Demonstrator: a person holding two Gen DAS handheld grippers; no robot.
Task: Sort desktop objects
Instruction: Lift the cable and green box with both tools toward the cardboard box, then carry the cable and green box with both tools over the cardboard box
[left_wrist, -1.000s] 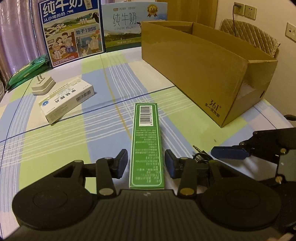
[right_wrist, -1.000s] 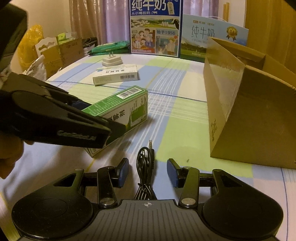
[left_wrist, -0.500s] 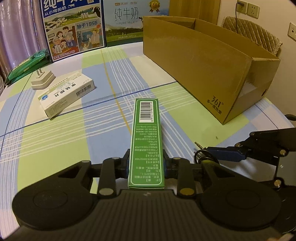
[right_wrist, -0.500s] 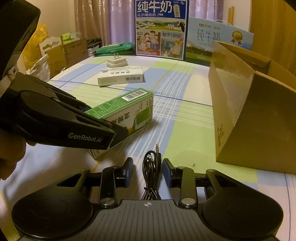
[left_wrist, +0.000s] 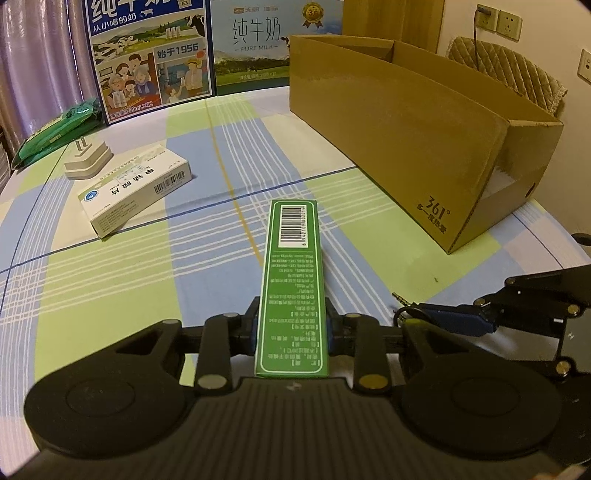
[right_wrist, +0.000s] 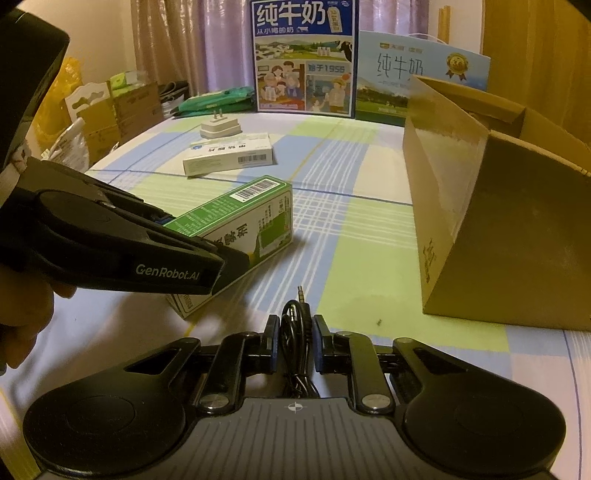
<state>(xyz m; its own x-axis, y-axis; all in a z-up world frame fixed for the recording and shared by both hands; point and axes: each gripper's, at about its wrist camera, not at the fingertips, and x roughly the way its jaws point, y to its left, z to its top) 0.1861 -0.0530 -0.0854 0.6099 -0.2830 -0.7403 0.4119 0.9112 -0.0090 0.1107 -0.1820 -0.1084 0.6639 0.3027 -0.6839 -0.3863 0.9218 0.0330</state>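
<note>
Left gripper (left_wrist: 291, 328): its fingers are clamping the near end of the green box (left_wrist: 293, 280) from both sides; the box is pointing away along the table (left_wrist: 110, 288), barcode end farthest out.
Green box, seen from the right wrist: it is lying on its long side on the checked cloth, with the left gripper's black body (right_wrist: 110, 251) covering its near end.
Right gripper (right_wrist: 295, 341): its fingers are closing in on a coiled black audio cable (right_wrist: 295, 325), the pads nearly touching the coil; whether they are gripping it firmly I cannot tell.
Cable: its plug is sticking out forward past the fingertips, toward the table's middle.
Cardboard box (left_wrist: 413, 122): it is standing open-topped along the table's right edge.
White medicine box (left_wrist: 136, 192): it is lying flat toward the left side of the table, well apart from the green box.
White plug adapter (left_wrist: 86, 160): it is sitting just behind the medicine box, prongs up.
Milk cartons (left_wrist: 151, 55): they are standing along the far edge.
</note>
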